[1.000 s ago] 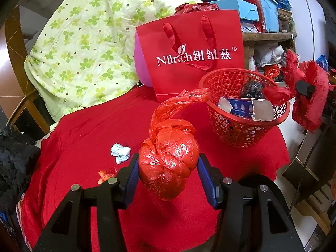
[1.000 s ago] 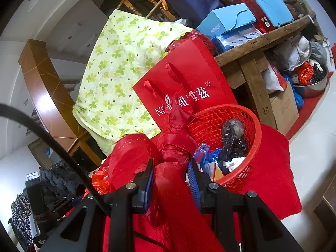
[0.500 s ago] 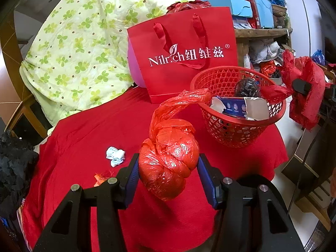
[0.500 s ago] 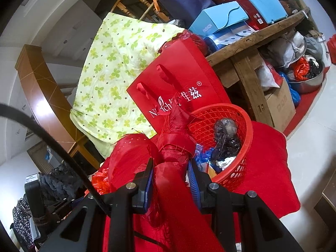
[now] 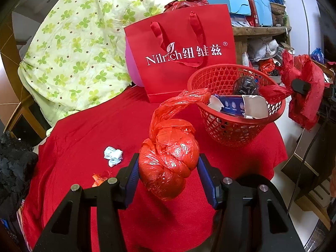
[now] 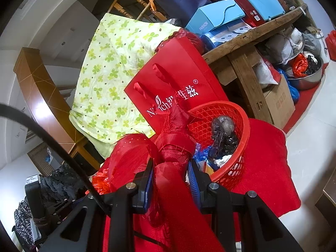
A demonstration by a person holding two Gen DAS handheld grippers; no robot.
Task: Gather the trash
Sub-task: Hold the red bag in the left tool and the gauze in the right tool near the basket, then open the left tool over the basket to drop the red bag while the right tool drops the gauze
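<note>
My left gripper (image 5: 168, 166) is shut on a tied red plastic bag (image 5: 170, 157), held above the red cloth, left and in front of the red mesh basket (image 5: 231, 126). The basket holds a blue box, white paper and a dark bag. My right gripper (image 6: 171, 166) is shut on a bunched red mesh cloth (image 6: 174, 147), held just left of the basket (image 6: 237, 147). That cloth and gripper show at the right edge of the left wrist view (image 5: 302, 88). A crumpled pale blue tissue (image 5: 113, 156) and an orange scrap (image 5: 99, 178) lie on the cloth.
A red paper gift bag (image 5: 180, 52) stands behind the basket, against a green-flowered quilt (image 5: 79, 48). A wooden shelf (image 6: 252, 40) with blue boxes is behind. A cardboard box (image 6: 277, 98) and a metal bowl (image 6: 306, 79) sit on the floor.
Both views have drifted a little; the basket sits slightly further off in the right wrist view. Both grippers stay shut on their loads.
</note>
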